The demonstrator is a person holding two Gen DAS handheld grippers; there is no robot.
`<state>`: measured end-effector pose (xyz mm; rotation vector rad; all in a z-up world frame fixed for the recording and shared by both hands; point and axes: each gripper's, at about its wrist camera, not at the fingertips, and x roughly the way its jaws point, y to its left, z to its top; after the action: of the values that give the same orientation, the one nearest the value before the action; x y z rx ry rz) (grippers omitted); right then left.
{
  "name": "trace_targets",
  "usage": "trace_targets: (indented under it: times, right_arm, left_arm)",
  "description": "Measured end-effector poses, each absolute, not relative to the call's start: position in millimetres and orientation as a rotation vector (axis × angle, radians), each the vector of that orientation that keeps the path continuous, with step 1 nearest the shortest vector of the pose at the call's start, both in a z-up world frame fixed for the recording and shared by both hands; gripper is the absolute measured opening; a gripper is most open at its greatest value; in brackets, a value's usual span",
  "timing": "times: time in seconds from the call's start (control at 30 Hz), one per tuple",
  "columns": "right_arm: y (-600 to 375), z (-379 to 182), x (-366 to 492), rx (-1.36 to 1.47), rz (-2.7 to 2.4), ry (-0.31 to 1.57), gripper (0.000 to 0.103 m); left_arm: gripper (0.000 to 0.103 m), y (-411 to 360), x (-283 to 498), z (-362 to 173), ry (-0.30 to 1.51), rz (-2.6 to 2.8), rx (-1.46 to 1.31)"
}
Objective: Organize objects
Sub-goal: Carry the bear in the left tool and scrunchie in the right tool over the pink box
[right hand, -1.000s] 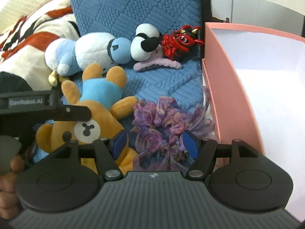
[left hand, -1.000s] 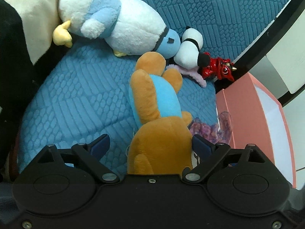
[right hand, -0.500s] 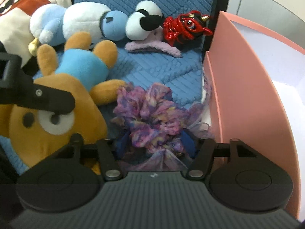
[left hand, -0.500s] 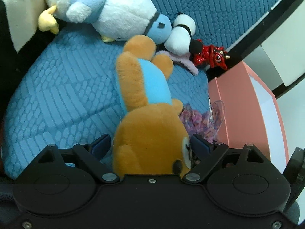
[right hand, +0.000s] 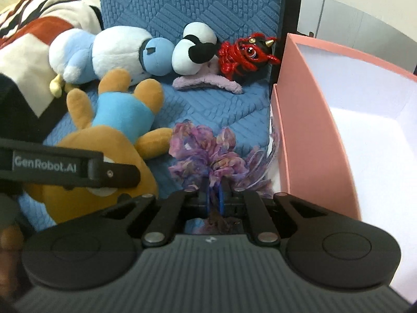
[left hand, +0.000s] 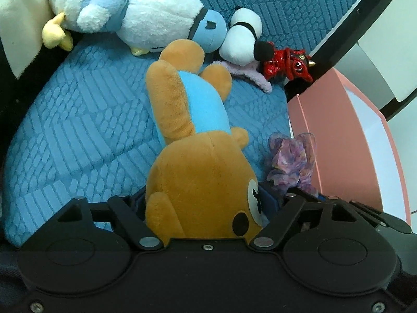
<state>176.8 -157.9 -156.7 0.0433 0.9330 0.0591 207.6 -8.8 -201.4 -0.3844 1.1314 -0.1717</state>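
Risk: your right tongs (right hand: 213,195) pinch only frills of the purple ruffled fabric scrunchie (right hand: 208,154); left tongs (left hand: 206,206), just closing, squeeze the orange plush bear's (left hand: 198,182) head. Either could slip when lifted.

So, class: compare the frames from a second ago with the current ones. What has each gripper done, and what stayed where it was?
The right gripper has just closed onto the purple scrunchie, bunching it. The left gripper has been closing around the brown bear's head, its pads now against it. The penguin plush, red figurine and pink box stayed put.
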Motion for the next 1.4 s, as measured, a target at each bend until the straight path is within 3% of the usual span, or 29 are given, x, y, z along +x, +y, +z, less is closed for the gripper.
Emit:
trace_targets:
  times: [0.33, 0.77, 1.4]
  right_arm:
    - [-169.7, -132.5, 171.0, 0.159, 0.107, 0.939, 0.01]
    - [-173.5, -105.1, 154.9, 0.186, 0.157, 0.954, 0.01]
    - [-202.8, -32.9, 154.3, 0.197, 0.152, 0.892, 0.01]
  left_arm:
    - [0.07, 2.8, 202.0, -195.1, 1.124, -0.164, -0.414]
    - [0.067, 1.9, 189.1, -196.0, 1.08, -0.192, -0.353]
    - [0.067, -37.1, 187.9, -85.1, 0.998, -0.291, -0.337]
